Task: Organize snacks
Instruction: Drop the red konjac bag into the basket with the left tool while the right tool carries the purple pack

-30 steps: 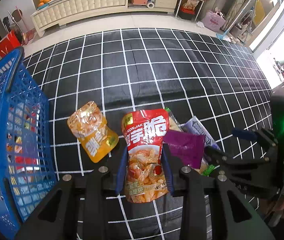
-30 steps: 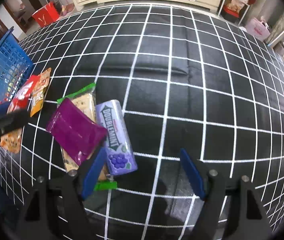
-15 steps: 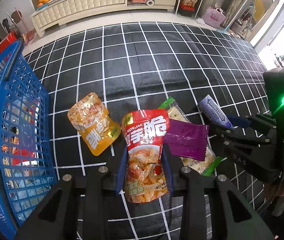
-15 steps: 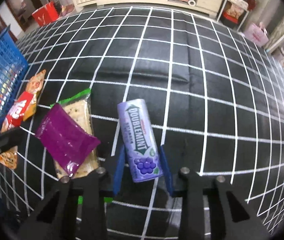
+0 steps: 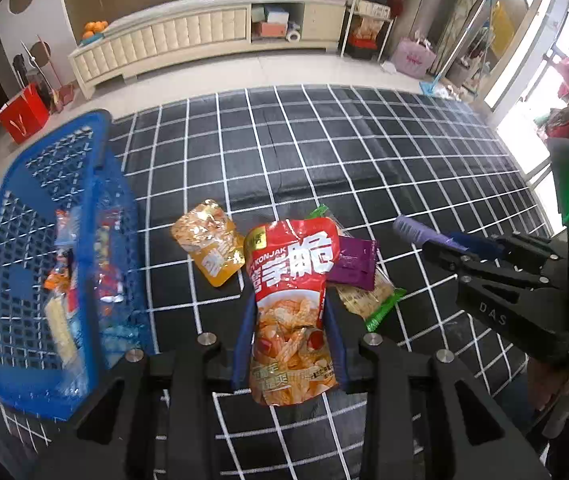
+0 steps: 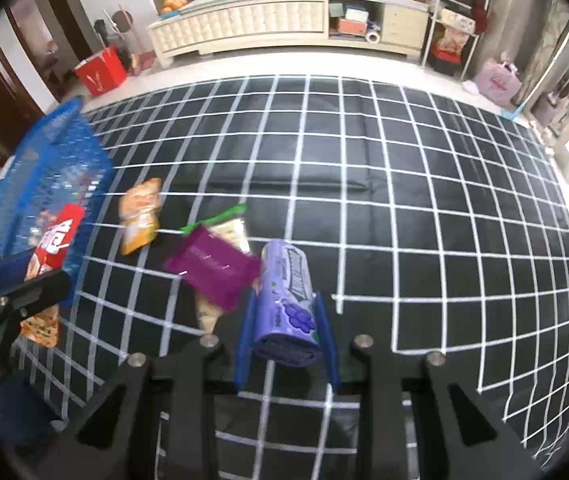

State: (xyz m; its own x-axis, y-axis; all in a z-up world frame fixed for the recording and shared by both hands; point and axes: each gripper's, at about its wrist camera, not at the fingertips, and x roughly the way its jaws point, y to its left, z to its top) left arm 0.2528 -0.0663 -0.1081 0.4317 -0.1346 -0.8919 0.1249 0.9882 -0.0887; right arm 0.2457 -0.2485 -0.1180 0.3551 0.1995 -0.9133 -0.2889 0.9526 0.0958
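My left gripper is shut on a red konjak snack bag and holds it above the black grid cloth. My right gripper is shut on a purple Doublemint gum pack, lifted off the cloth; it shows at the right of the left wrist view. An orange snack pouch, a purple sachet and a green-edged cracker pack lie on the cloth. A blue basket with several snacks stands at the left.
The black cloth with white grid lines covers the work surface. Beyond it are a cream cabinet, a red bag and a pink bag on the floor.
My right gripper closed on the gum pack and lifted it. My left gripper rose and pulled back with the red bag, so the basket and room came more into view.
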